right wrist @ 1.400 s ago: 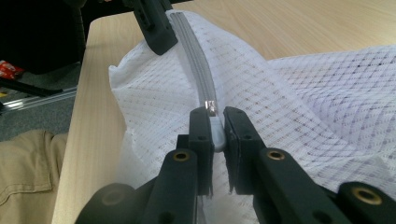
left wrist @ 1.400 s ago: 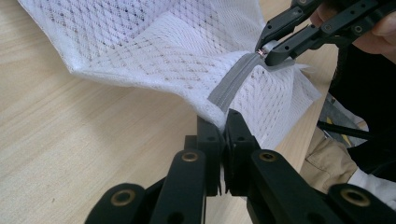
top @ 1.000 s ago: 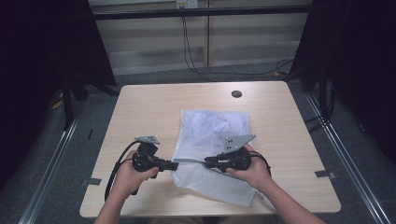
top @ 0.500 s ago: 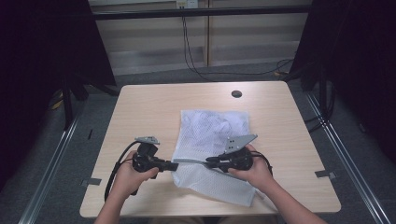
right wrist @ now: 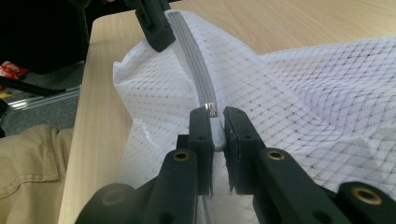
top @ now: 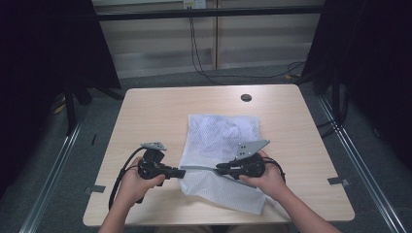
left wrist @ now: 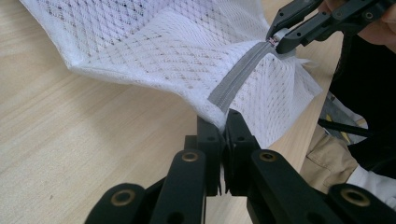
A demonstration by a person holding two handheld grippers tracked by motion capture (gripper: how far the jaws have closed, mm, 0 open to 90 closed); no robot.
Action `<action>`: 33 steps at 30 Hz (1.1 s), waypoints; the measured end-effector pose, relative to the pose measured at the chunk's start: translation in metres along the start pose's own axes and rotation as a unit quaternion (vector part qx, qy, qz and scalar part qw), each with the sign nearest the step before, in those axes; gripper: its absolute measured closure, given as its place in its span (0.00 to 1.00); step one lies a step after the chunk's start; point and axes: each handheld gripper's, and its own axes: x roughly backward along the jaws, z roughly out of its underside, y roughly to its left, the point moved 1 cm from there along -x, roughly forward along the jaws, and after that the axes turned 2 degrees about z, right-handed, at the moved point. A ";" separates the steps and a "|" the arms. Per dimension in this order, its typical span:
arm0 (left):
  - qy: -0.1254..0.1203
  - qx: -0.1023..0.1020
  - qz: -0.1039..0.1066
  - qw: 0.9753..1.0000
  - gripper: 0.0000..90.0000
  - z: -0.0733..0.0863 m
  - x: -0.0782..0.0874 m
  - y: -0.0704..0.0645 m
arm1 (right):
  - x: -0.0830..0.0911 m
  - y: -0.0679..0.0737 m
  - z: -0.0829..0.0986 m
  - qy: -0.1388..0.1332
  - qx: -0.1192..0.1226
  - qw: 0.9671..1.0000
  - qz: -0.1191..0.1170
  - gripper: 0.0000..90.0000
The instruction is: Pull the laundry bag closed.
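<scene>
Both grippers hardly moved: left gripper (left wrist: 223, 135) pinches bag (top: 221, 145) end, right gripper (right wrist: 215, 126) pinches zipper pull (right wrist: 211, 111); zipping not started.

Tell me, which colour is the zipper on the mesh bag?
Grey zipper, clearest in the left gripper view.

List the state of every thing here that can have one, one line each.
White mesh laundry bag: lying on the table, near edge lifted and stretched between both grippers.
Grey zipper: shut along the stretch between the grippers.
Grey zipper pull tab: pinched in the right gripper.
Left gripper: shut on the bag's edge at the zipper's end.
Right gripper: shut on the pull tab.
Light wooden table: bears the bag.
</scene>
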 end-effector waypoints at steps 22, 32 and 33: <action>0.000 -0.003 0.000 1.000 0.97 -0.001 0.002 0.001 | 0.005 -0.002 0.002 -0.002 0.001 1.000 0.000 0.91; 0.000 -0.003 0.001 1.000 0.97 0.000 0.002 0.001 | 0.008 -0.004 0.004 -0.001 0.003 1.000 0.002 0.91; 0.001 -0.003 0.001 1.000 0.97 0.000 0.003 0.001 | 0.009 -0.003 0.004 -0.001 0.000 1.000 0.003 0.91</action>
